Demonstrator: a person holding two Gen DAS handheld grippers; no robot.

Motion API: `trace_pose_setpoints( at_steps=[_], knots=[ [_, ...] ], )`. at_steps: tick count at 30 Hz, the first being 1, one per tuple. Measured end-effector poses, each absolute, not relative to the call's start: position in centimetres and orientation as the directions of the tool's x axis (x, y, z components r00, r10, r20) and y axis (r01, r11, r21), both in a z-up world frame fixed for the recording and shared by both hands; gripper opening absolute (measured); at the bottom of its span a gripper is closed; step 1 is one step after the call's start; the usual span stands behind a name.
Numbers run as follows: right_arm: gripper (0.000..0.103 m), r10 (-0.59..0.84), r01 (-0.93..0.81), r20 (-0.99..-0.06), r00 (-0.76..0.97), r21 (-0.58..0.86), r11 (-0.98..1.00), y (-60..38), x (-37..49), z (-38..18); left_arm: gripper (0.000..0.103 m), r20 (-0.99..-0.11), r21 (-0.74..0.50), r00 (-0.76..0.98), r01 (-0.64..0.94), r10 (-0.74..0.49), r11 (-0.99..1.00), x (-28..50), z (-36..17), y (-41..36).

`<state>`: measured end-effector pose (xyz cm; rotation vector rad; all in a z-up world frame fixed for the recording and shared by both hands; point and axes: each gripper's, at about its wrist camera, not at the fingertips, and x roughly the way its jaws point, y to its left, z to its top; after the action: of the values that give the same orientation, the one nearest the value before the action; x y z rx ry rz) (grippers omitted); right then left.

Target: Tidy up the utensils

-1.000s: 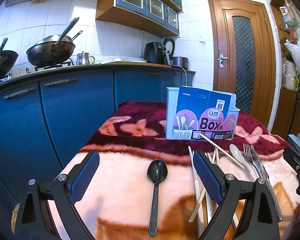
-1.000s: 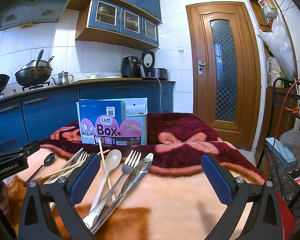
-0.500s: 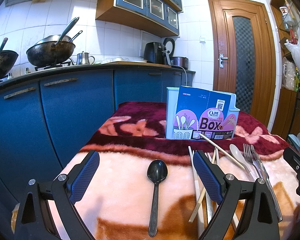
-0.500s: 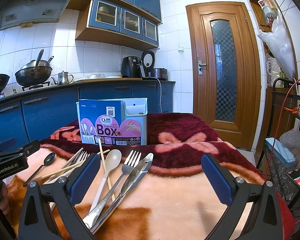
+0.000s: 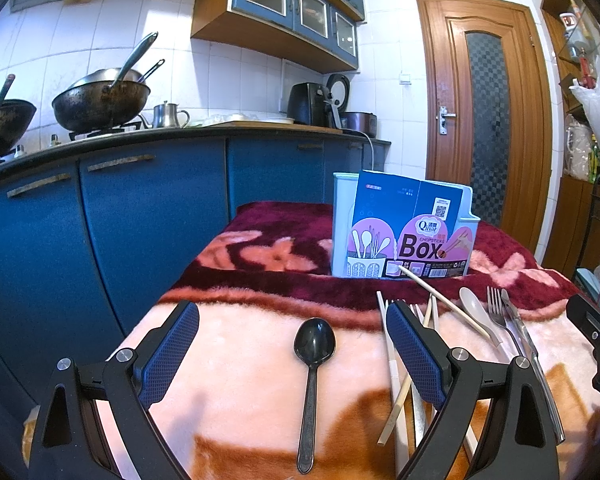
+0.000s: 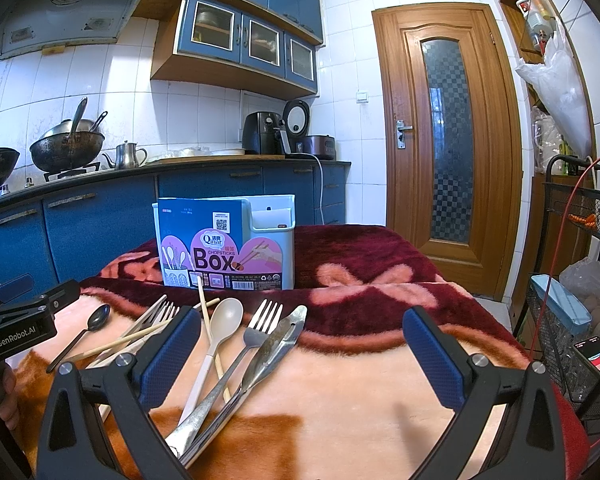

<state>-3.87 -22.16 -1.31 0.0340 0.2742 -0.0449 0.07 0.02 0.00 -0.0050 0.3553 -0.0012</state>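
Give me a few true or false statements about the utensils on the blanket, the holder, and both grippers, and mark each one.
1. The black spoon lies between the open fingers of the left gripper. True.
2. The right gripper is shut on the fork. False: it is open and holds nothing; the fork lies on the blanket.
3. The utensil holder stands upright behind the utensils. True.
4. The beige spoon is already in the holder. False: it lies on the blanket, beside the fork.
5. The knife lies to the right of the fork in the right wrist view. True.
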Motion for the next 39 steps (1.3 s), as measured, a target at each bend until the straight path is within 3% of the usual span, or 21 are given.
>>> trace_pose_setpoints(
  at_steps=[8, 17, 28, 33, 35, 39],
  knots=[
    [0.103, -0.029, 0.044, -0.3, 0.954, 0.046, 0.998, -22.2, -3.6, -1.2, 0.095, -0.392, -0.02, 0.92, 0.01, -0.017, 1.0, 0.6, 0.4, 0.6],
    [0.103, 0.014, 0.002, -0.471, 0.882, 0.033, 0.999, -23.3, -1.6, 0.5, 0.095, -0.479, 0.017, 0.878, 0.023, -0.012, 1.0, 1.8, 2.4, 1.7],
    [0.102, 0.073, -0.028, -0.722, 0.688, 0.074, 0.997, -24.5, 2.5, 0.6, 0.095, -0.705, 0.048, 0.709, 0.056, -0.005, 0.997, 6.3, 1.9, 2.8],
    [0.086, 0.094, -0.034, -0.802, 0.59, 0.091, 0.995, -24.7, 4.1, 0.1, 0.093, -0.793, -0.016, 0.606, 0.096, -0.071, 0.995, 7.3, 0.5, 2.3],
    [0.08, 0.102, -0.024, -0.826, 0.555, 0.107, 0.994, -25.0, 4.8, -0.1, 0.082, -0.819, -0.046, 0.566, 0.105, -0.098, 0.993, 7.7, -0.1, 2.2],
    [0.07, 0.117, -0.018, -0.861, 0.494, 0.124, 0.992, -25.1, 6.1, -0.3, 0.07, -0.86, -0.066, 0.497, 0.115, -0.114, 0.991, 8.4, -1.3, 2.0]
  ],
)
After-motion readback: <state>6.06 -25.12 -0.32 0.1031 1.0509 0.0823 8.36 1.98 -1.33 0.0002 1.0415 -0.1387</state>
